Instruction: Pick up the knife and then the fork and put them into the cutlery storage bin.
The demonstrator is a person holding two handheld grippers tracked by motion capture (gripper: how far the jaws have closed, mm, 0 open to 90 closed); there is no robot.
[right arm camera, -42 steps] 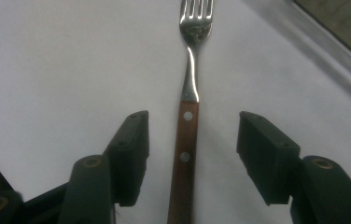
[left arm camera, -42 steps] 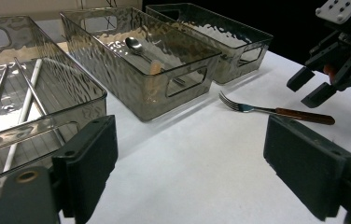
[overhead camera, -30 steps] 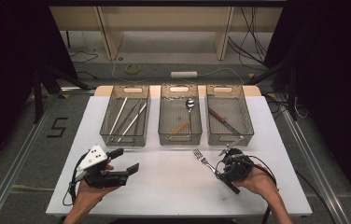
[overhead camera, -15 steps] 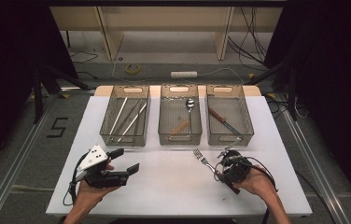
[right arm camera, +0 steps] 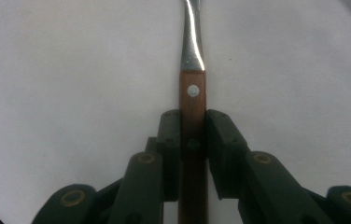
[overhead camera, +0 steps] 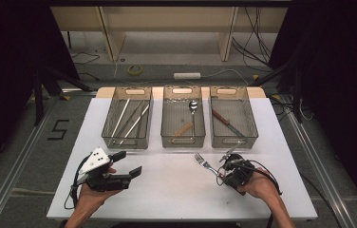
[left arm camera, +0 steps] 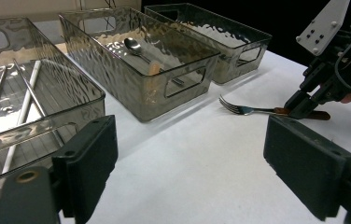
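Wooden-handled and steel-tined, the fork (overhead camera: 206, 165) lies flat on the white counter (overhead camera: 167, 190), just in front of the right-hand bin and near the counter's right side. Its brown handle is pinched between the two black pads of the right tool (right arm camera: 193, 135), whose jaws have just been closing; in the right gripper view the pads (right arm camera: 170, 140) are seen pressed against both sides of the handle, below the small silver rivet, while the metal neck runs on ahead over the counter. The tines are pointed toward the middle of the counter.

Three clear, rippled plastic bins are lined up side by side behind the fork, each with a cut-out handle at either end. The right bin (overhead camera: 233, 122) is seen to hold a knife (overhead camera: 226, 122) with a brown handle, laid at a slant. In the middle bin (overhead camera: 183, 122) a spoon (overhead camera: 192, 114) with a wooden handle is held, its bowl turned toward the far end. The left bin (overhead camera: 128, 123) is filled with several long, thin metal rods (overhead camera: 129, 121), laid lengthwise.

The left tool (overhead camera: 126, 164) is held over the counter's left front, well apart from the fork, with its jaws spread wide and nothing between them.
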